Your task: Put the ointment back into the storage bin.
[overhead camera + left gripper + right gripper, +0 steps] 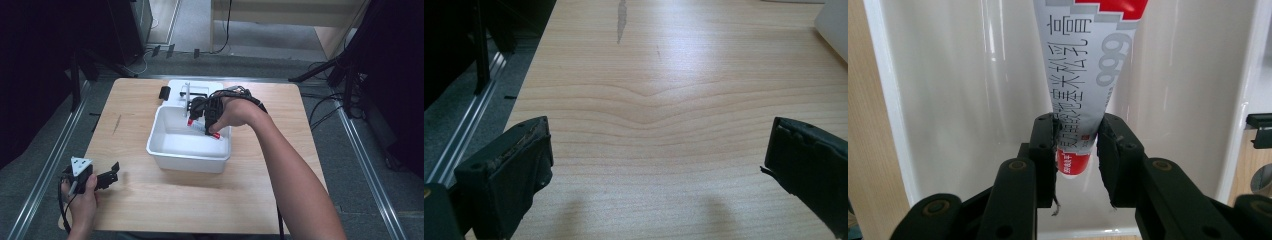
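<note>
Over white bin (172, 150): right gripper (1075, 150) clamped on tube (1088, 85), cap end pinched, hanging inside bin. Left gripper (654, 165) wide open, idle over table (649, 75). Placing step; next, probably lower and release.

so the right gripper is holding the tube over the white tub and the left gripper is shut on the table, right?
Not quite: the left gripper is open, not shut. The left gripper view shows its jaws standing wide apart over bare table. The rest holds: the right gripper is clamped on the tube over the white tub.
</note>
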Demonstrator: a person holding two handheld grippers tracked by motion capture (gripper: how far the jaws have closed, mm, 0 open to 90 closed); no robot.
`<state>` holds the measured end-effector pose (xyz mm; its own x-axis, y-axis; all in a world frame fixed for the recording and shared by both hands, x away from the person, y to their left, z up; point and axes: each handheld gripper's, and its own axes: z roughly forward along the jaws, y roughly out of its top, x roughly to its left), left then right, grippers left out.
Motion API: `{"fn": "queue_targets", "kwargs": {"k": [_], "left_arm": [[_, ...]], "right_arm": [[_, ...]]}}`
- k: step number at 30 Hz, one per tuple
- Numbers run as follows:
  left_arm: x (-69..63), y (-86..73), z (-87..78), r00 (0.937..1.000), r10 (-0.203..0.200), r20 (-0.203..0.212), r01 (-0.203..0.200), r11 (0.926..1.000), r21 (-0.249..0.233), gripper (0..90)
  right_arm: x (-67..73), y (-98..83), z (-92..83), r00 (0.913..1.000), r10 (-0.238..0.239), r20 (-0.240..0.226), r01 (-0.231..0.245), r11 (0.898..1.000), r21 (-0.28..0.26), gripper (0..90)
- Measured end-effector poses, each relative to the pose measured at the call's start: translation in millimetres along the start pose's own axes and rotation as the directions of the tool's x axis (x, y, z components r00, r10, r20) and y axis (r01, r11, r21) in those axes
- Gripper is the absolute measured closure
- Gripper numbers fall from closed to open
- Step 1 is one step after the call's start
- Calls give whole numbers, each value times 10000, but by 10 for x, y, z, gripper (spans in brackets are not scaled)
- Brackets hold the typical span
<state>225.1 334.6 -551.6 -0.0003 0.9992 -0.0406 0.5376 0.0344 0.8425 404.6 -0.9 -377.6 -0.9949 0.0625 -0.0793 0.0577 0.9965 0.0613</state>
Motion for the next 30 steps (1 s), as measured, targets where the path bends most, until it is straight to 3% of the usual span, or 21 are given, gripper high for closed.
{"fn": "queue_targets", "kwargs": {"k": [6, 30], "left_arm": [[-4, 0, 3, 10000, 4, -12, -4, 10000, 1, 0], [-7, -1, 1, 10000, 27, -19, -27, 10000, -5, 0]], "right_arm": [[-5, -34, 90, 9998, 130, 127, -135, 9990, 415, 714], [-31, -125, 522, 9996, 167, -208, -150, 9965, 819, 714]]}}
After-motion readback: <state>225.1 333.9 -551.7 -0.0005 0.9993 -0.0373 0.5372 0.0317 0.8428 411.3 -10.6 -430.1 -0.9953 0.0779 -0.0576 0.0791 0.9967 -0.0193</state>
